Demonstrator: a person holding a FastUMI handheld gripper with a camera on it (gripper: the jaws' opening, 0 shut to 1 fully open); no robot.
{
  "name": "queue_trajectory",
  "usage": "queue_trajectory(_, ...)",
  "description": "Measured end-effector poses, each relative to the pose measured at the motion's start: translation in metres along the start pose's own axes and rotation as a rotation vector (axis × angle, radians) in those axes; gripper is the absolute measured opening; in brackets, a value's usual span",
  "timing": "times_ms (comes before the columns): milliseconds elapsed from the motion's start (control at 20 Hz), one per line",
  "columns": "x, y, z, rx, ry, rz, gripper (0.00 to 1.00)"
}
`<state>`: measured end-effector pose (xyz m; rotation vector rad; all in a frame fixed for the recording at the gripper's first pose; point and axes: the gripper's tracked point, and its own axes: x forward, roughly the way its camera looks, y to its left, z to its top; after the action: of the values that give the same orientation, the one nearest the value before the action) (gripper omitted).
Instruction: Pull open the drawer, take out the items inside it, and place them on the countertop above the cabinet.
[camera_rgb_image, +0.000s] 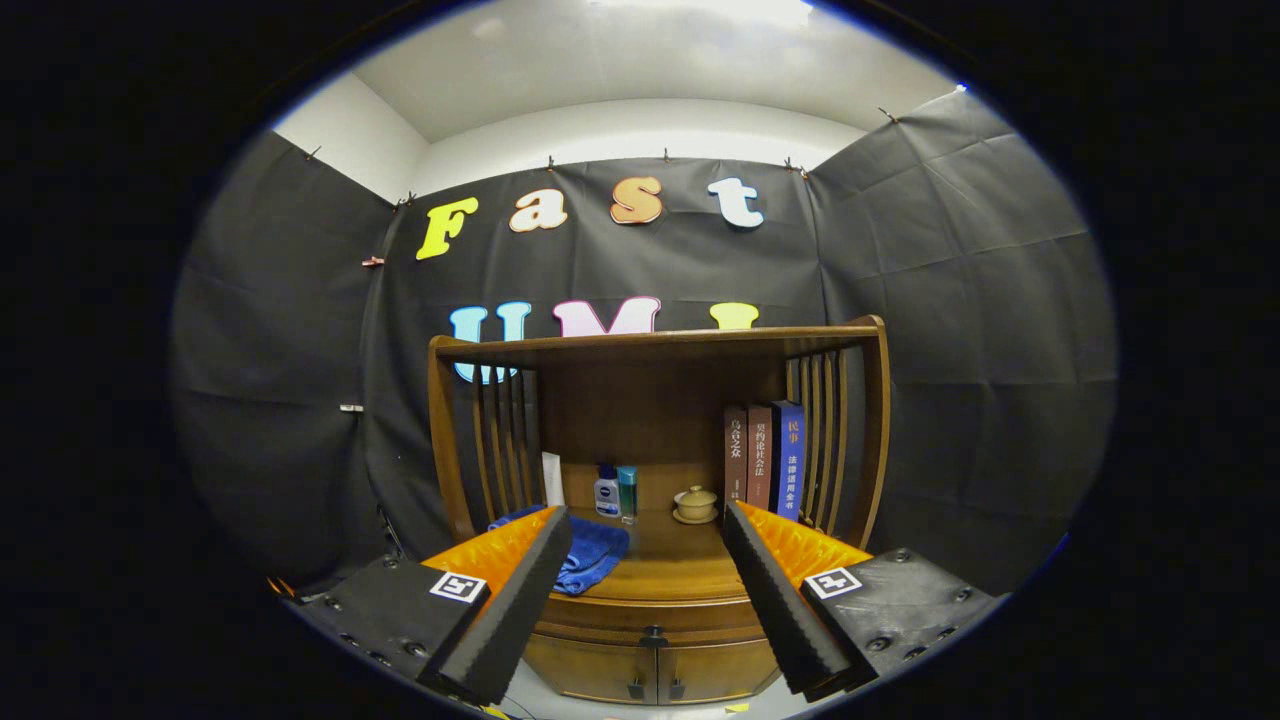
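A wooden cabinet (655, 400) stands ahead against the booth wall, with slatted sides and a shelf top. Its drawer front (650, 620) is closed, with a small dark knob (654, 634) in the middle, seen low between my fingers. The countertop (670, 570) above the drawer holds a blue cloth (590, 555). My gripper (645, 540) hangs open in front of the cabinet, above the level of the knob and apart from it, with nothing between its fingers.
At the back of the countertop stand a small white-and-blue bottle (606, 492), a teal tube (627, 492), a lidded ceramic cup (695, 503) and three upright books (765, 455). Two lower cabinet doors (655, 672) with small handles sit under the drawer.
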<state>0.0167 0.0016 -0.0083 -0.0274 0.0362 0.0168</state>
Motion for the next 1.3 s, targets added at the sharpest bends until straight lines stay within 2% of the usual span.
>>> queue_trajectory(300,0.005,0.004,-0.018,0.007,0.021,0.015,1.00)
queue_trajectory(700,0.029,0.007,-0.083,-0.019,0.080,0.020,1.00)
queue_trajectory(950,0.056,0.007,-0.138,-0.003,0.143,0.016,1.00)
queue_trajectory(1300,0.090,0.002,-0.236,0.018,0.311,0.007,1.00)
